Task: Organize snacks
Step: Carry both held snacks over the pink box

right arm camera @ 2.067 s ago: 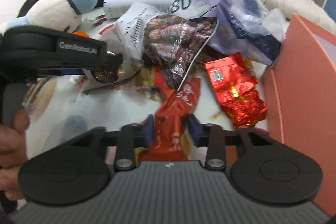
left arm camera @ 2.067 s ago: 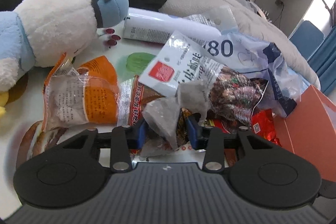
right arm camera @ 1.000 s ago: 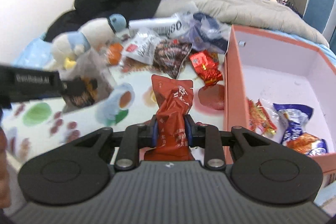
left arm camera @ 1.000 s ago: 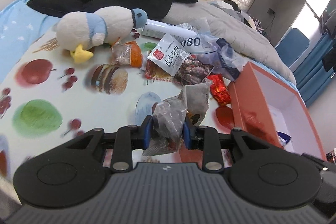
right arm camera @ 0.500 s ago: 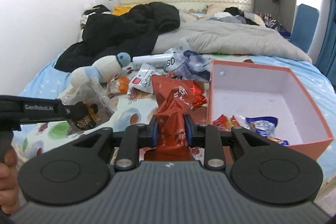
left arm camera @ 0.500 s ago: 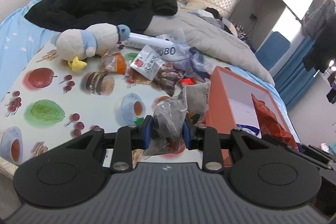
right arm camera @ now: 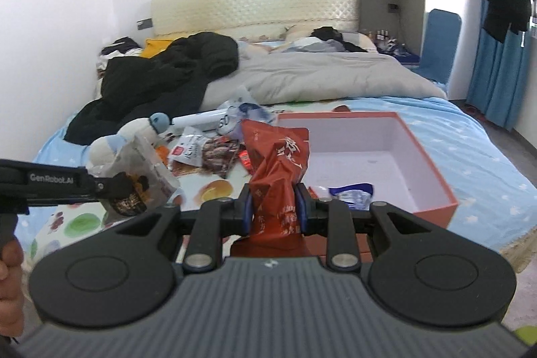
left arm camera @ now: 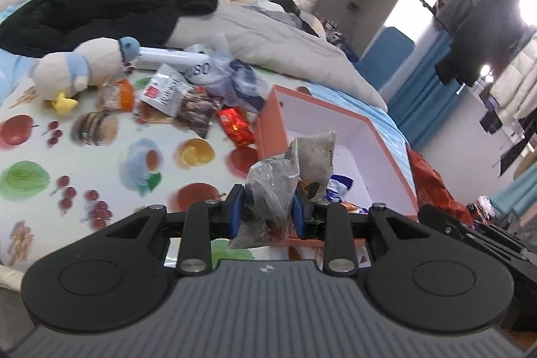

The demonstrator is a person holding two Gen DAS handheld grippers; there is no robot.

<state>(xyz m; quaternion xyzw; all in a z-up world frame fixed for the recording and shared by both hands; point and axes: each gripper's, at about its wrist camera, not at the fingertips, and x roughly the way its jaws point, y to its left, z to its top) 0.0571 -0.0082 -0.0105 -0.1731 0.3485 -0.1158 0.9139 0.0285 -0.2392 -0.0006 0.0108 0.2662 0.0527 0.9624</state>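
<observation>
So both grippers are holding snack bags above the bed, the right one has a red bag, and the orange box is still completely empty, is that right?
Not quite: the orange box already holds a few packets, as the right wrist view shows. The rest stands: the right gripper grips the red bag, the left gripper a greyish bag.

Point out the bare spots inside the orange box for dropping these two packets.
The orange box is bare across its far floor, up to the back wall. Its near end is crowded with a blue-and-white packet and others. Outside, snacks pile between plush penguin and box.

Open-topped orange box (right arm camera: 433, 187) with bare floor at back (snack packets (right arm camera: 352, 192) crowding the near corner)
</observation>
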